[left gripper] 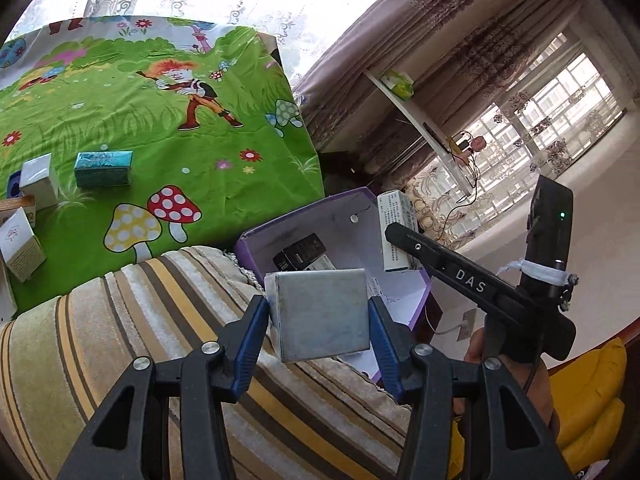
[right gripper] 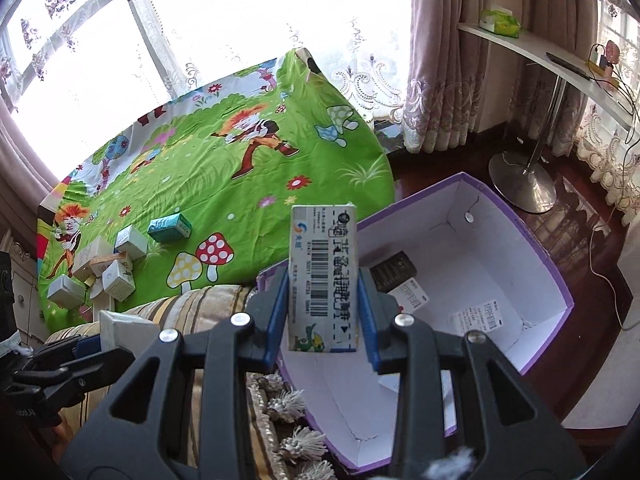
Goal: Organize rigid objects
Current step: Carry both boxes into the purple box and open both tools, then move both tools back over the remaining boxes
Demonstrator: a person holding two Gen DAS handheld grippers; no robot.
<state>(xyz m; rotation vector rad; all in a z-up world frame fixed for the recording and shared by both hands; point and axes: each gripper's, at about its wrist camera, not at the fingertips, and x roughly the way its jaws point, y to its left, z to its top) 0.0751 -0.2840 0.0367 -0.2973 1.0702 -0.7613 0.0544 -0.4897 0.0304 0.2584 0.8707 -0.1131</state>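
My left gripper (left gripper: pixel 320 316) is shut on a plain grey-white box (left gripper: pixel 322 314), held over the striped cushion (left gripper: pixel 160 340) just short of the purple bin (left gripper: pixel 256 240). In the right wrist view my right gripper (right gripper: pixel 323 300) is shut on a tall white carton with a barcode (right gripper: pixel 323 276), hanging at the near rim of the purple bin (right gripper: pixel 552 268). Inside the bin lie a black box (right gripper: pixel 394 270) and white cartons (right gripper: pixel 412 298). The right gripper with its carton (left gripper: pixel 396 232) also shows in the left wrist view, over the bin. Several small boxes (right gripper: pixel 108 268) and a teal box (right gripper: pixel 170 227) remain on the green cartoon cloth (right gripper: pixel 240 200).
The bin stands on the dark floor beside the cloth-covered table. A chrome stand base (right gripper: pixel 522 188) and a white shelf (right gripper: pixel 560 64) are behind it, with cables trailing. Curtains hang along the windows. A yellow cushion (left gripper: pixel 592 400) lies at the lower right in the left wrist view.
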